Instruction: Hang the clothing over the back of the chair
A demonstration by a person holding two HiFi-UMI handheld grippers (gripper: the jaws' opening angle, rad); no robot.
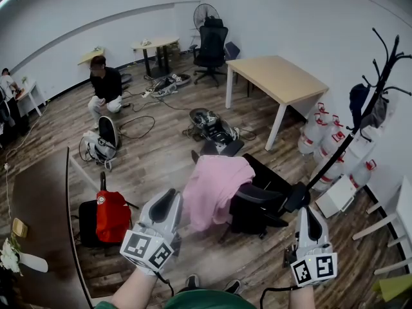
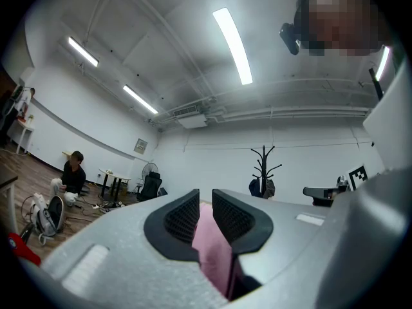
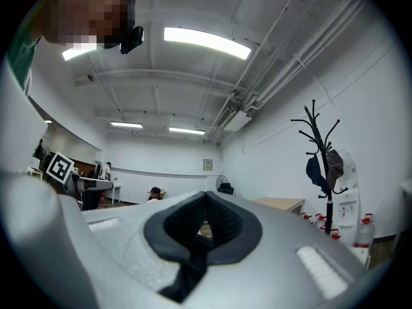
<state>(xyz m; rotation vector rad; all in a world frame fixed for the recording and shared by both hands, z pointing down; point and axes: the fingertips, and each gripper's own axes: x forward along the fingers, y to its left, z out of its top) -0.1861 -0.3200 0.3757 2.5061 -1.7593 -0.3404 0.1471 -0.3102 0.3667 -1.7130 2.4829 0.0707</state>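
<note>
A pink piece of clothing (image 1: 215, 188) hangs draped over the back of a black swivel chair (image 1: 261, 208) in the middle of the floor. My left gripper (image 1: 172, 195) hovers just left of the cloth's edge, apart from it. In the left gripper view my left gripper (image 2: 205, 205) has its jaws a narrow slit apart, and the pink clothing (image 2: 212, 250) shows through the slit, not pinched. My right gripper (image 1: 308, 212) hovers to the right of the chair. In the right gripper view my right gripper (image 3: 206, 201) is shut and empty.
A red backpack (image 1: 112, 216) stands beside a dark table (image 1: 38, 224) at the left. Beyond the chair are bags (image 1: 215, 131), a wooden table (image 1: 277, 79) and a crouching person (image 1: 106, 89). A coat rack (image 1: 380, 82) and water bottles (image 1: 328, 140) line the right wall.
</note>
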